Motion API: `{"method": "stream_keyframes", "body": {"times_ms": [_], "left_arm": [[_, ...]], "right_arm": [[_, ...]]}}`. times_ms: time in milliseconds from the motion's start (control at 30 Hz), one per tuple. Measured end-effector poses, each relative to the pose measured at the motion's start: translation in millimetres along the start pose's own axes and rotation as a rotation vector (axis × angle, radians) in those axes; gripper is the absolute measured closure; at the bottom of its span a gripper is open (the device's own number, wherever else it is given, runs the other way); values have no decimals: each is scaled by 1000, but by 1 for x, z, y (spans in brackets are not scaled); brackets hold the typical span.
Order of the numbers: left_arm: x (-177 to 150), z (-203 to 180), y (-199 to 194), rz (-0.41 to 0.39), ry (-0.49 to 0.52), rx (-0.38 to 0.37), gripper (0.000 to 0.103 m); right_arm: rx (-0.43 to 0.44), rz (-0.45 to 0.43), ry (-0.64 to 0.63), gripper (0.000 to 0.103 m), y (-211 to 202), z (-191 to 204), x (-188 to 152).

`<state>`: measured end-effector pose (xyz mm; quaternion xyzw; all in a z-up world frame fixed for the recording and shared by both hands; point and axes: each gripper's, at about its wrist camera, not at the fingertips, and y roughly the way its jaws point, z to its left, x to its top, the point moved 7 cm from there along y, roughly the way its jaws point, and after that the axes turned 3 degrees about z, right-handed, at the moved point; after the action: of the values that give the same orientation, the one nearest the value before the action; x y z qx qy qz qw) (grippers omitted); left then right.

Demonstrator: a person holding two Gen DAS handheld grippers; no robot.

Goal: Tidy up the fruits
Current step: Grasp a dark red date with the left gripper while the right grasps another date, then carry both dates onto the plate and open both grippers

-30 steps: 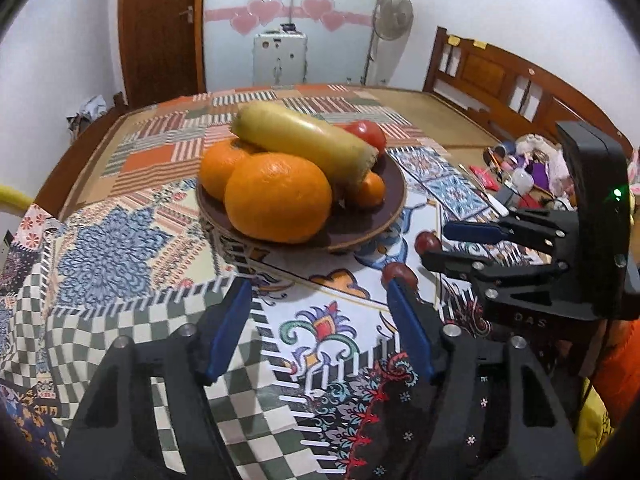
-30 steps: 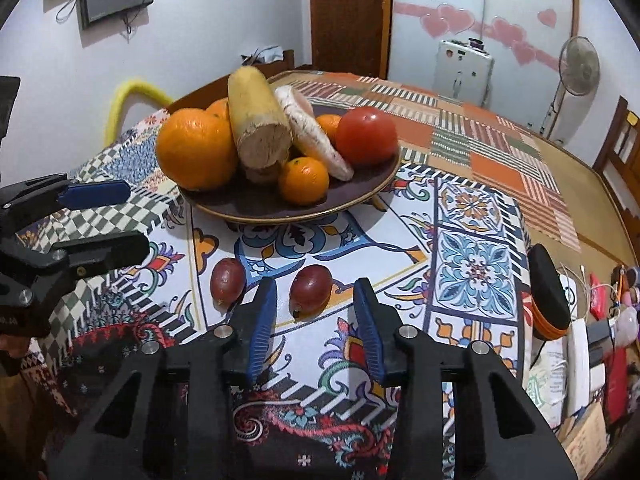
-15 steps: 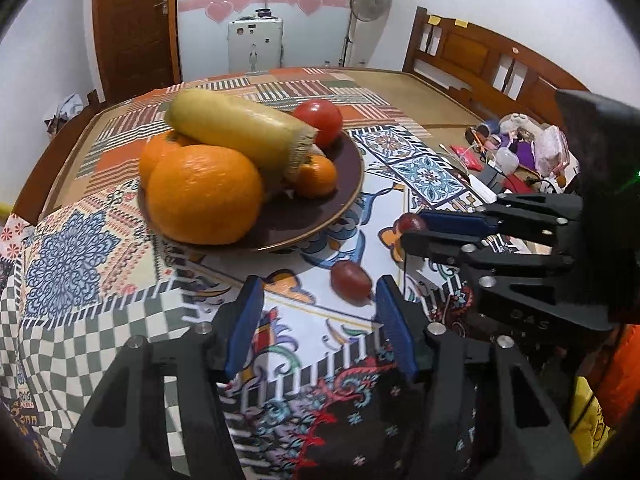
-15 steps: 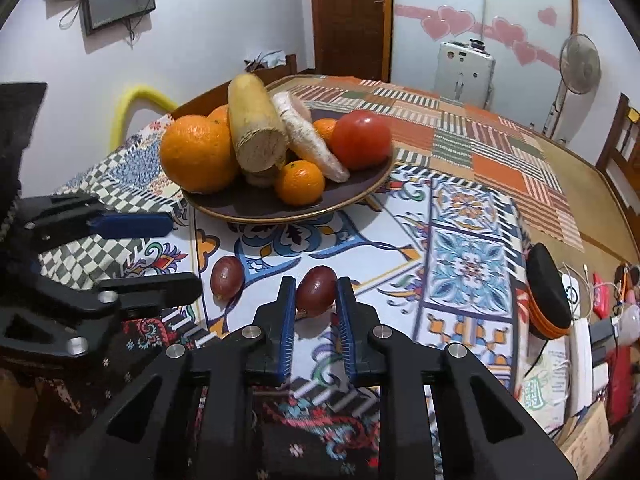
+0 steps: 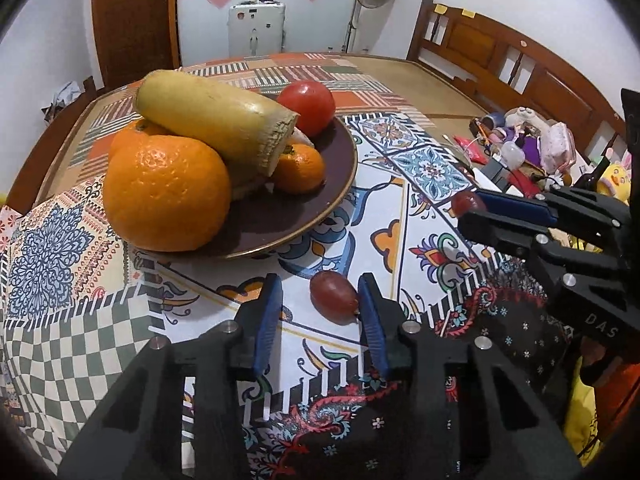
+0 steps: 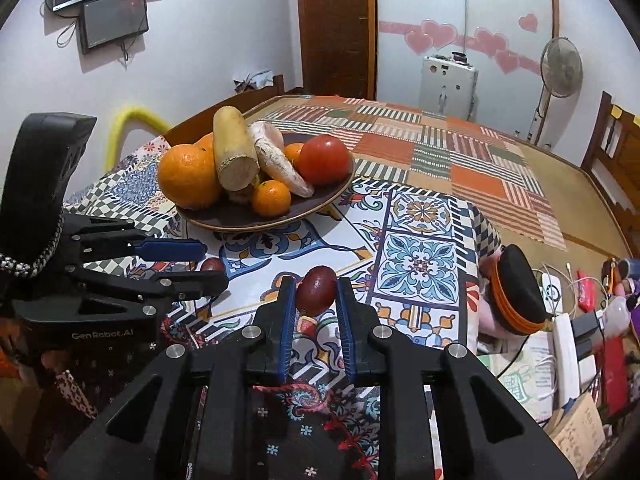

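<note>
From the left wrist, the left tool [image 5: 320, 312] is closing around a small dark-red oval fruit [image 5: 334, 295] lying on the patterned tabletop [image 5: 420, 184] before the brown fruit plate [image 5: 340, 184], while the right wrist shows the right tool [image 6: 314, 300] clamped on a second dark-red fruit [image 6: 316, 290], likely bound for the plate.

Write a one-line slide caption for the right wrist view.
Right gripper shut on a dark red grape in front of the heaped fruit plate, left gripper closing around a second grape.
</note>
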<state>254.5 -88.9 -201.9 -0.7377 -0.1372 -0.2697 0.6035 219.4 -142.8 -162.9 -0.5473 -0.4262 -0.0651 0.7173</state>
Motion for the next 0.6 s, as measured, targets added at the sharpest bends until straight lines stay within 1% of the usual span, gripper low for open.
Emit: {"method": "stream_keyframes", "body": {"times_ms": [133,200,433,600], "left_arm": [[3,-2,1,-2,9,7,69],[3,-2,0,-4,0,-10,80],[-2,2,-9,-18,-18,-37,82],[-3,7,-29,-58,-4,-39,82]], "right_arm": [[5,-2,4,85,0,-2,-2],[7,-4,7,85,0,-2,-2],[5,-13,12,85,-4,-5,1],[6,-27,11,85,-2,-4,9]]}}
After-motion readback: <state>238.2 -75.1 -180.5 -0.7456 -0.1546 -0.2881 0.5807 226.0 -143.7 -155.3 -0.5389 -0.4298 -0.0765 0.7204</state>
